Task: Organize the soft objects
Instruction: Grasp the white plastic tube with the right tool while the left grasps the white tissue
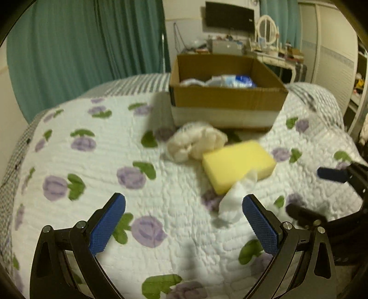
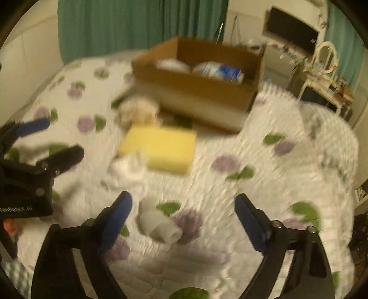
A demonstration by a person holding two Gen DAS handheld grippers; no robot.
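Observation:
A yellow sponge [image 1: 239,164] lies on the flowered quilt [image 1: 96,184], with a cream plush bundle [image 1: 195,141] behind it and a crumpled white cloth [image 1: 238,199] in front. An open cardboard box [image 1: 226,96] behind them holds white and blue soft items [image 1: 232,81]. My left gripper [image 1: 184,218] is open and empty, hovering short of the white cloth. My right gripper [image 2: 184,214] is open and empty above a grey rolled sock [image 2: 158,224]. The right wrist view is blurred; it shows the sponge [image 2: 161,148], the white cloth [image 2: 127,170] and the box [image 2: 197,85].
The bed has teal curtains [image 1: 80,46] behind it. A cluttered dressing table with a mirror [image 1: 268,30] and a wall screen [image 1: 228,16] stand beyond the box. The other gripper shows at the right edge in the left wrist view [image 1: 310,193].

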